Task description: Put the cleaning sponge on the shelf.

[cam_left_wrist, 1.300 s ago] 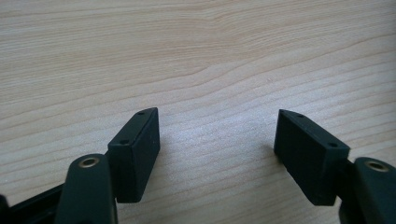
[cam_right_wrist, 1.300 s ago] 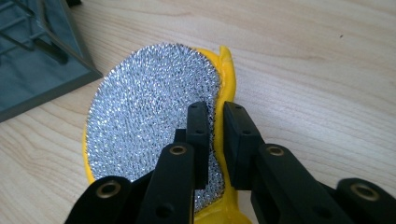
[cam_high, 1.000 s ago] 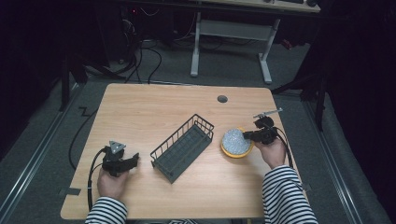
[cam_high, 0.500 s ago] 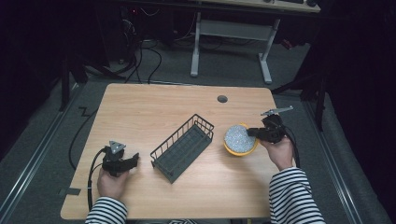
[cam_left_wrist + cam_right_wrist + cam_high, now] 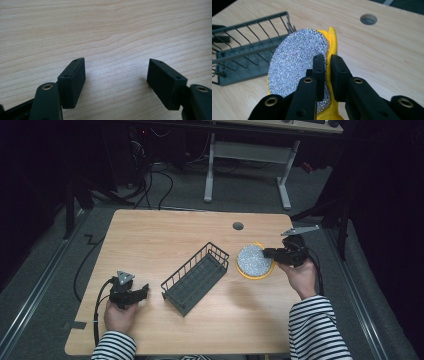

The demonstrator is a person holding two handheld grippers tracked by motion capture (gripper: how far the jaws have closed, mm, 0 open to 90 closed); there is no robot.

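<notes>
A round yellow sponge with a silver glitter face [image 5: 254, 261] [image 5: 297, 62] hangs just right of a dark wire basket [image 5: 195, 278] [image 5: 244, 62]. My right gripper [image 5: 269, 253] [image 5: 327, 60] is shut on the sponge's edge and holds it raised and tilted above the table. The jaws pinch the yellow rim with the silver face to their left. My left gripper [image 5: 142, 291] [image 5: 116, 75] rests low over bare wood near the front left corner, open, with nothing between its jaws.
The wooden table [image 5: 165, 235] has a round cable hole [image 5: 238, 226] [image 5: 368, 19] at the back right. A desk frame and cables stand on the floor behind it. The far left of the table is bare wood.
The right gripper has carried the sponge up and slightly away from me. The left gripper has stayed still.
</notes>
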